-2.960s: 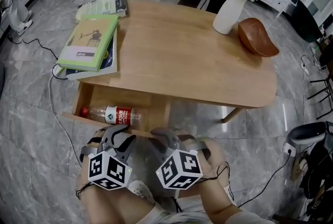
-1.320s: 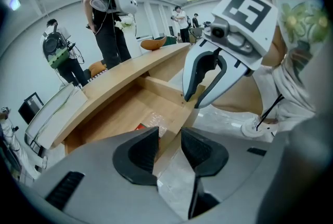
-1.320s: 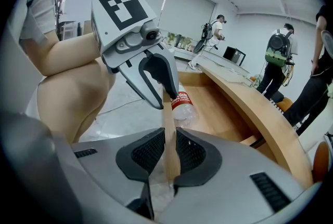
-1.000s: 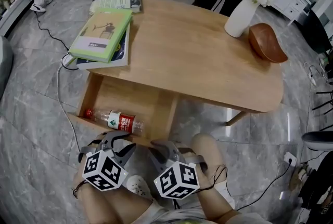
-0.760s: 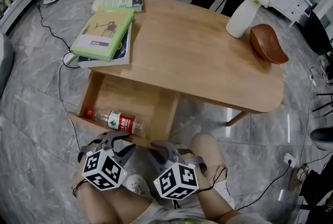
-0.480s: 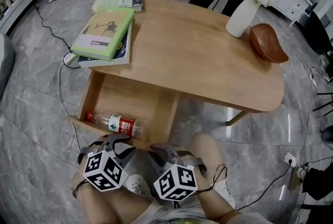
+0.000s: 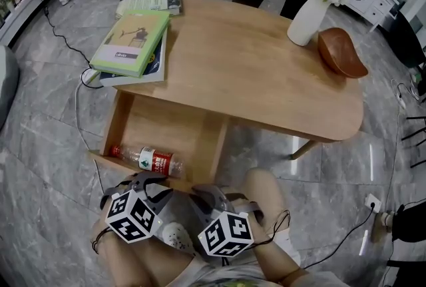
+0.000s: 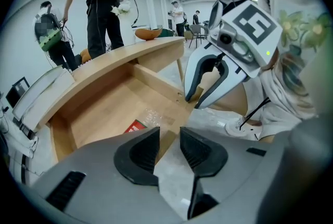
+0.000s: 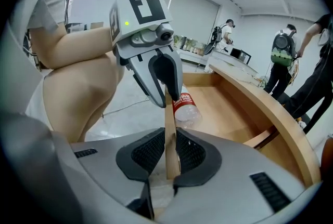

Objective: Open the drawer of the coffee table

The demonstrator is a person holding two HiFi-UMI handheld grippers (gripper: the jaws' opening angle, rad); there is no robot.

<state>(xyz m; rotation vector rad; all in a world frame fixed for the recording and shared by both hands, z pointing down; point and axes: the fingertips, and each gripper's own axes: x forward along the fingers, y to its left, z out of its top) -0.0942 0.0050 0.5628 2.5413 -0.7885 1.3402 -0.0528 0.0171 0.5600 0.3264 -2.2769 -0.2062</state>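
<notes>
– Well, where is the drawer (image 7: 166, 124)?
– Standing open, out from under the near left edge of the surface (image 7: 253, 72). Beyond its back left corner, books (image 7: 130, 46) are stacked on the surface.
– Anything in it?
– A bottle (image 7: 148, 159) with a red cap and red label lies on its side along the inside of the front board (image 9: 169, 114), toward the drawer's left end.
– And the left tongs (image 8: 169, 129)?
– Just outside that board, near its middle. Their pads (image 8: 143, 153) are apart with a narrow gap. The board's edge shows in line with the gap, and neither pad presses on it.
– The right tongs (image 9: 169, 137)?
– Just beside the left ones, toward the drawer's right front end. They are clamped on the top edge of the front board, one pad on each face.
– Further right?
– Well away from the drawer, at the far right end of the surface, a white vase (image 7: 307, 11) stands upright, with a brown bowl (image 7: 341, 52) just beside it.
</notes>
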